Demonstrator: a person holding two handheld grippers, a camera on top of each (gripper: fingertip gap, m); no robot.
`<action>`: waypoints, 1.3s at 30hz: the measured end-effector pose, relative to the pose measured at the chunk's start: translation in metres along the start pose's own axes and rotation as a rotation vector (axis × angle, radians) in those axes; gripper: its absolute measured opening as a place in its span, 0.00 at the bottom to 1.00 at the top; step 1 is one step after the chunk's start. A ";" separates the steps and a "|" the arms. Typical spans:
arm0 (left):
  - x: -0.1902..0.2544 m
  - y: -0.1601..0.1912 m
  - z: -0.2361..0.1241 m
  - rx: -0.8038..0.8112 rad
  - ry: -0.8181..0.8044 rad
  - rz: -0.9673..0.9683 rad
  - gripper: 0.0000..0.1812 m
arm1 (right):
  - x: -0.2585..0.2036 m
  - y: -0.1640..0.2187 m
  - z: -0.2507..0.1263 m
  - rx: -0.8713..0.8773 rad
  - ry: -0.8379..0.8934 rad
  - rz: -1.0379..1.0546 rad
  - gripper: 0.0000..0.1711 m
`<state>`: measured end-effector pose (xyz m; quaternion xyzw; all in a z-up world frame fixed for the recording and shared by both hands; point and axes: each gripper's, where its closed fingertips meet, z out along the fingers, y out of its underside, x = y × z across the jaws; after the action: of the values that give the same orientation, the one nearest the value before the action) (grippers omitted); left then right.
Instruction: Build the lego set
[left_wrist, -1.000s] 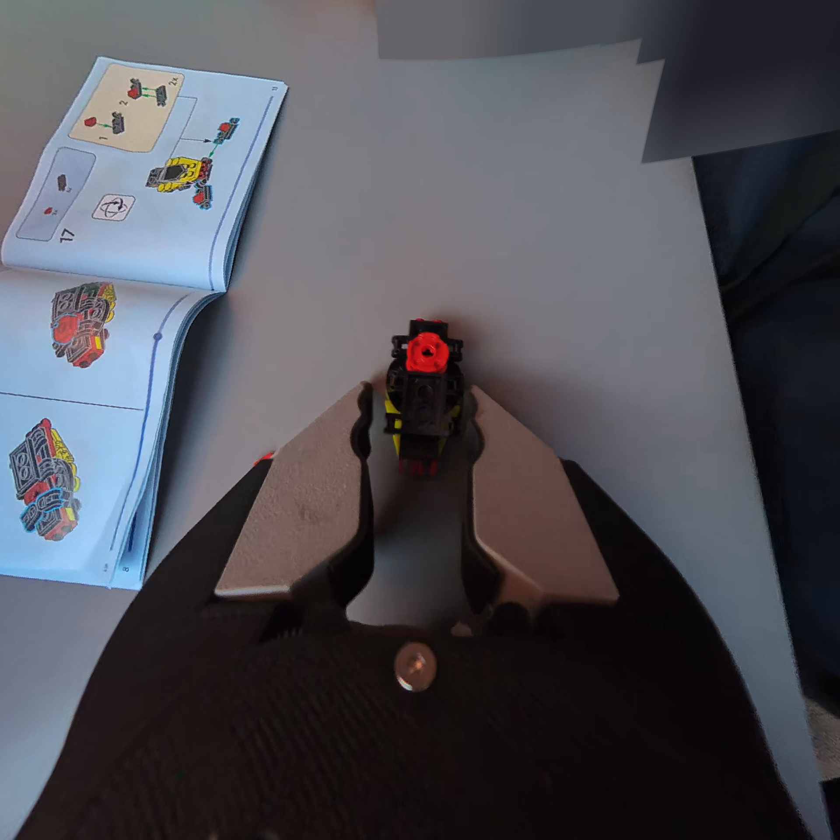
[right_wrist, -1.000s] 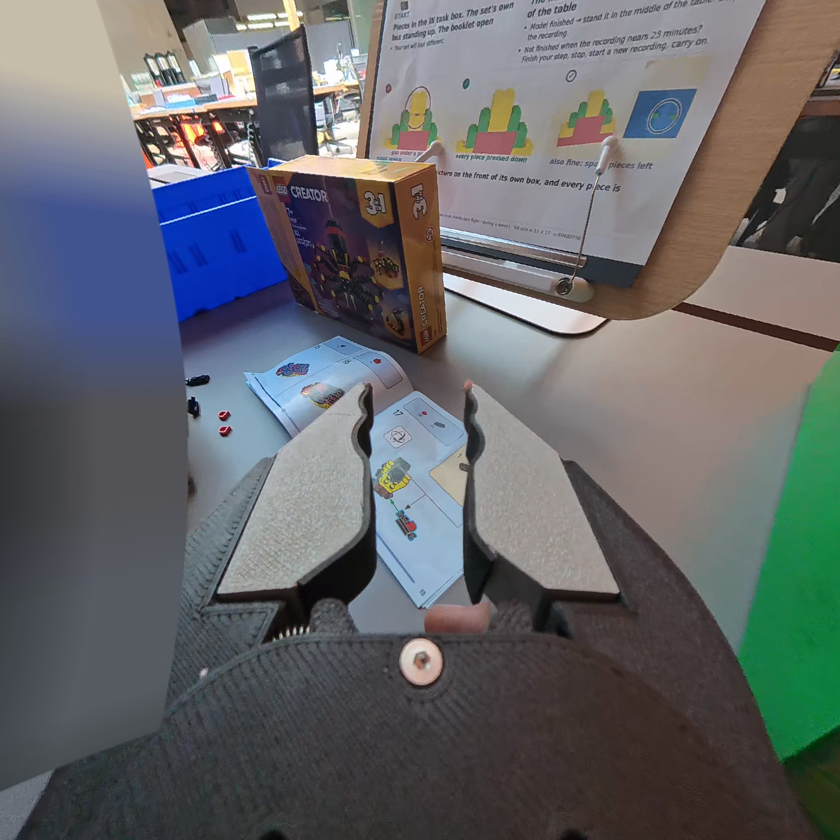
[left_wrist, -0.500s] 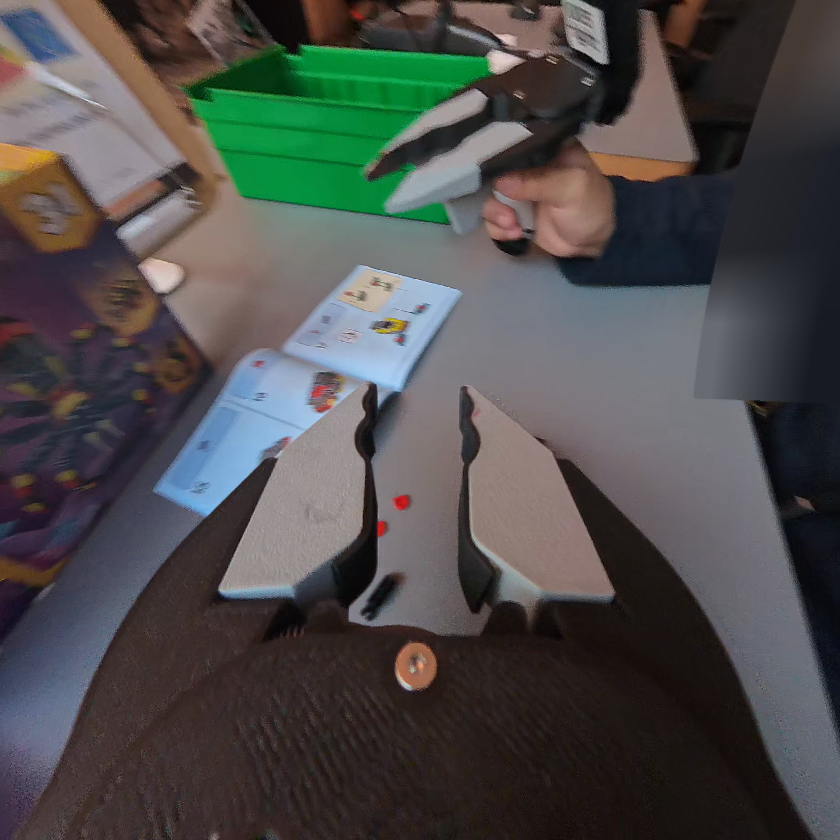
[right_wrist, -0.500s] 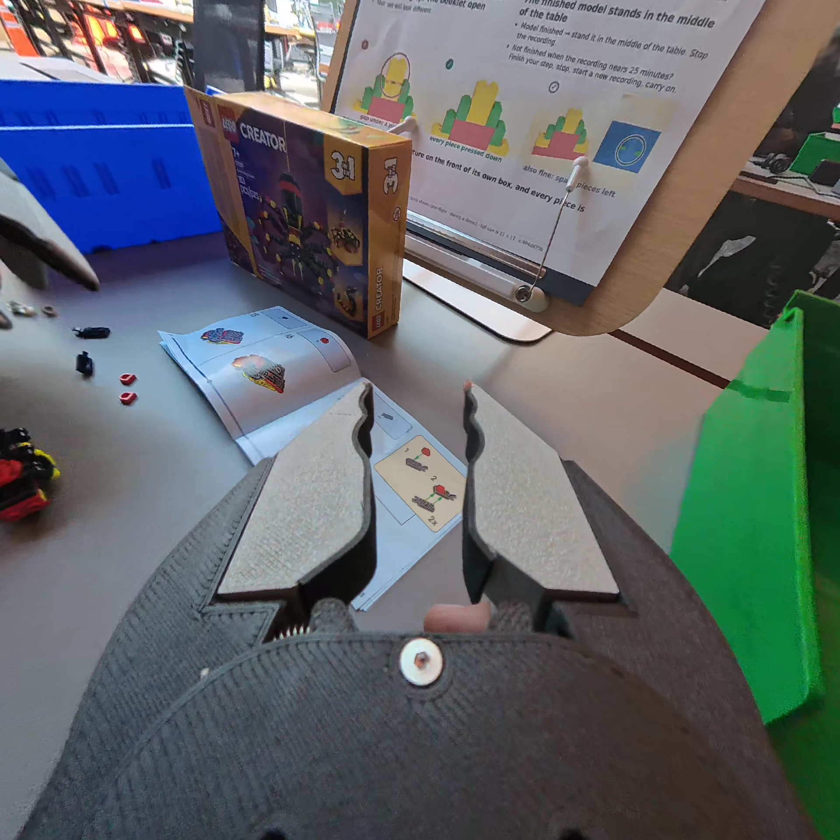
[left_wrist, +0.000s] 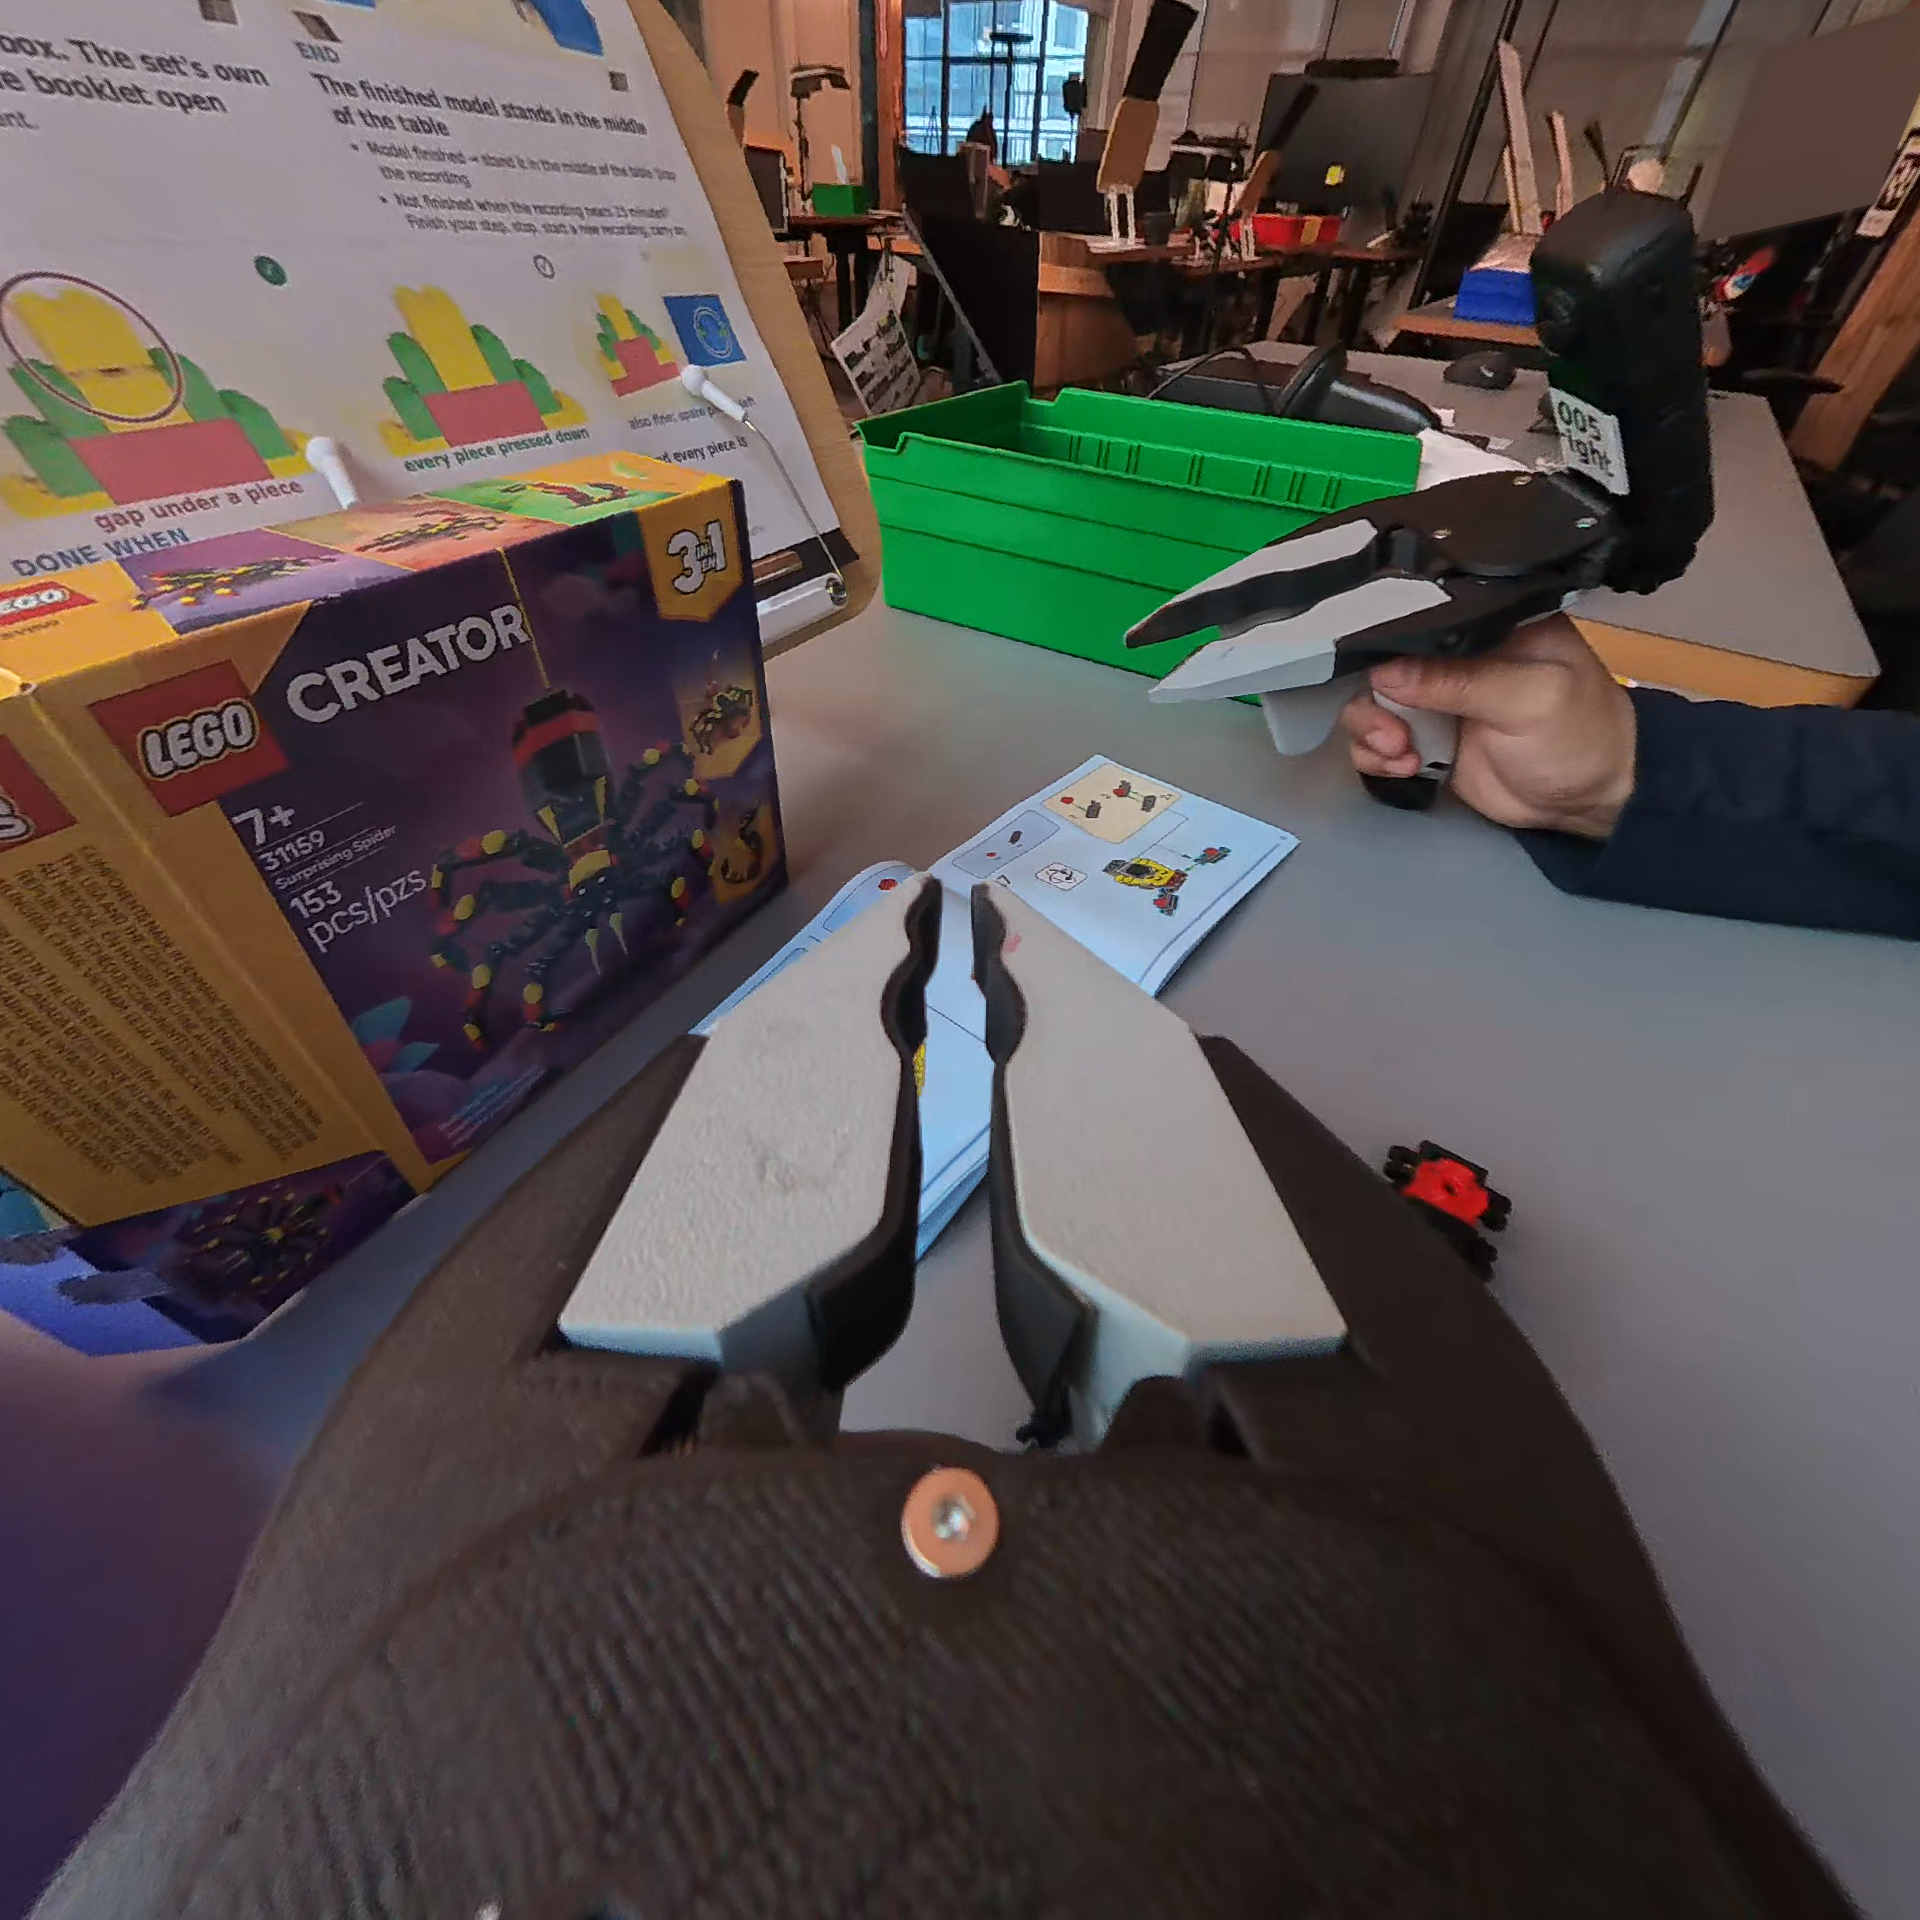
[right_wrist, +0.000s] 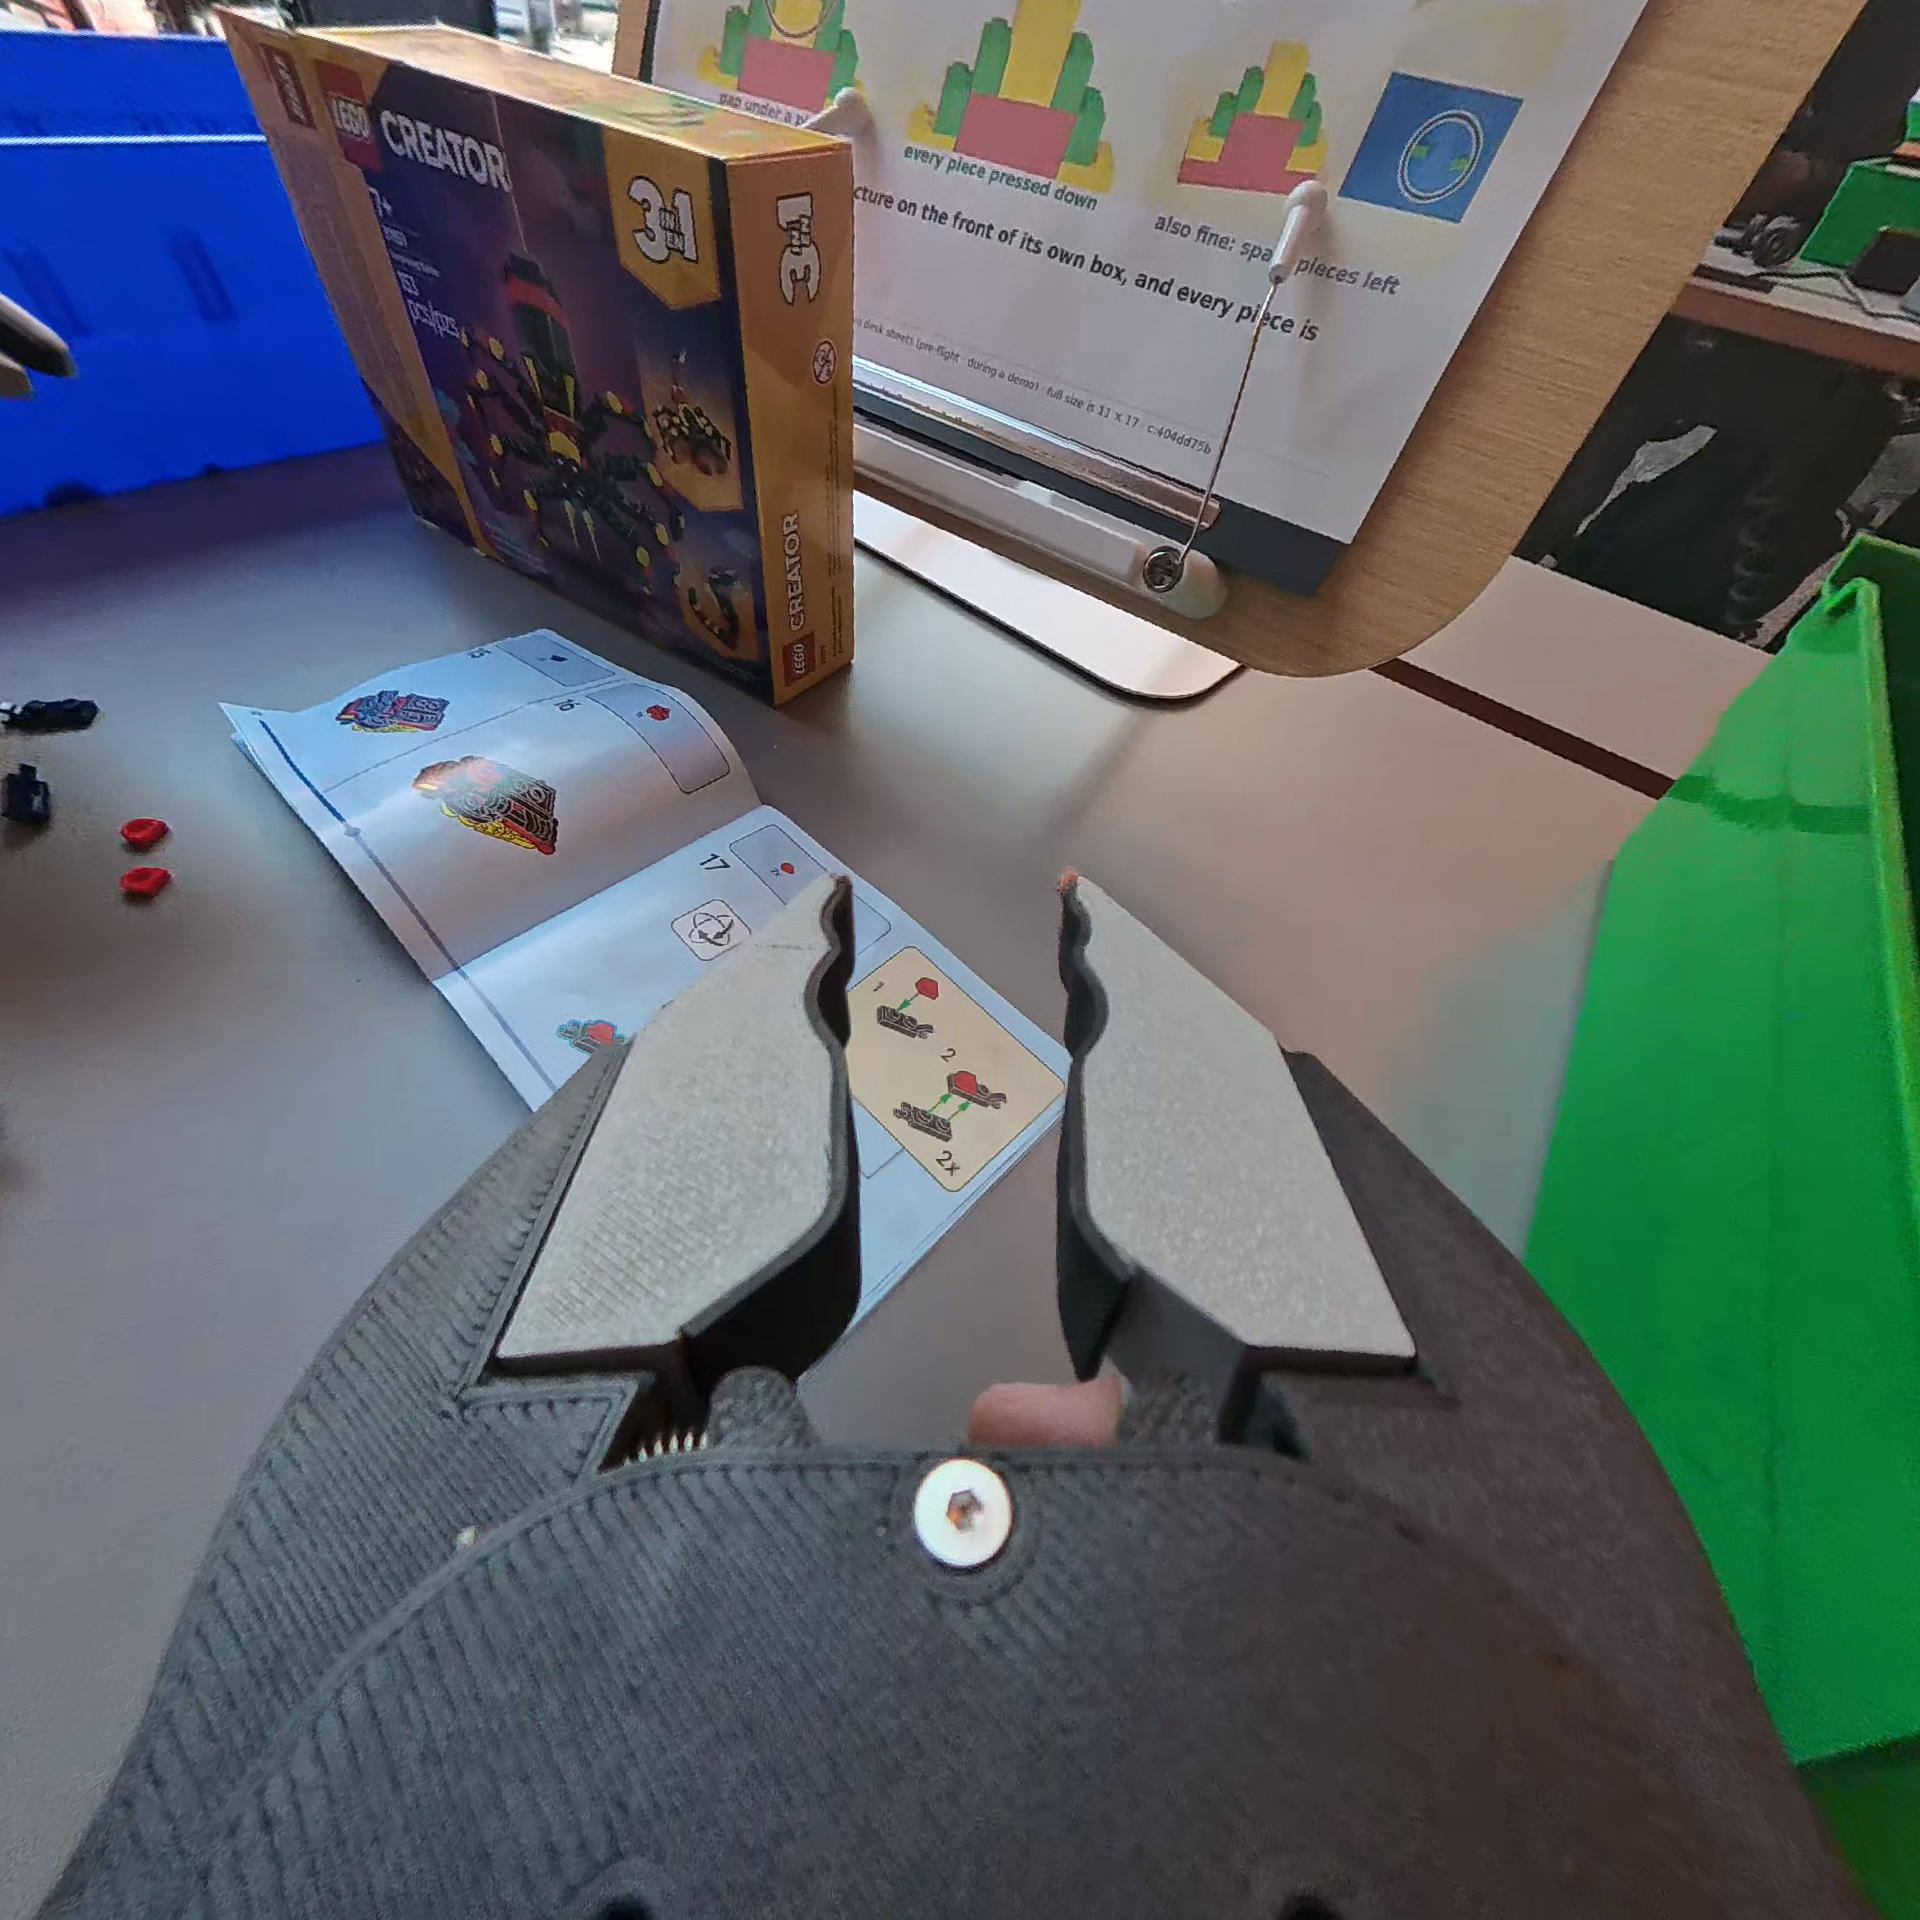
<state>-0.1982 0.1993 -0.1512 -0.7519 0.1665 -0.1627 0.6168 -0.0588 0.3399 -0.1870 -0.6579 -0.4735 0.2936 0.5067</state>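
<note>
A small black, red and yellow lego model (left_wrist: 1449, 1195) sits on the grey table, to the right of my left gripper (left_wrist: 954, 906). The left gripper's jaws are nearly together with nothing between them, and it hovers over the open instruction booklet (left_wrist: 1122, 862). My right gripper (right_wrist: 951, 894) is open and empty above the booklet's right page (right_wrist: 582, 831). It also shows in the left wrist view (left_wrist: 1174, 644), held by a hand. Two small red pieces (right_wrist: 145, 857) and two black pieces (right_wrist: 42, 748) lie left of the booklet.
The lego set box (left_wrist: 416, 810) stands upright behind the booklet, also in the right wrist view (right_wrist: 582, 343). A wooden board with a printed sheet (right_wrist: 1143, 208) stands behind it. A green bin (right_wrist: 1766, 1143) is close on the right. A blue bin (right_wrist: 156, 260) is at the far left. Tip to tip, the grippers are about 20 cm apart.
My left gripper let go of the model, lifted, swung toward the box and booklet, and its jaws closed in. My right gripper dropped closer to the booklet and stayed open.
</note>
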 end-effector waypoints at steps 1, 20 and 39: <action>-0.001 0.001 0.000 -0.004 -0.004 -0.004 0.02 | 0.002 0.000 0.000 0.000 0.002 0.007 0.21; -0.015 -0.002 0.001 0.020 -0.024 -0.068 0.04 | 0.006 0.007 0.004 -0.046 0.022 0.024 0.28; -0.035 -0.022 -0.018 0.083 -0.106 -0.041 0.03 | 0.008 0.007 0.004 -0.040 0.023 0.041 0.30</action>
<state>-0.2368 0.2038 -0.1273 -0.7364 0.1116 -0.1421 0.6519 -0.0568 0.3484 -0.1937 -0.6809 -0.4600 0.2866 0.4926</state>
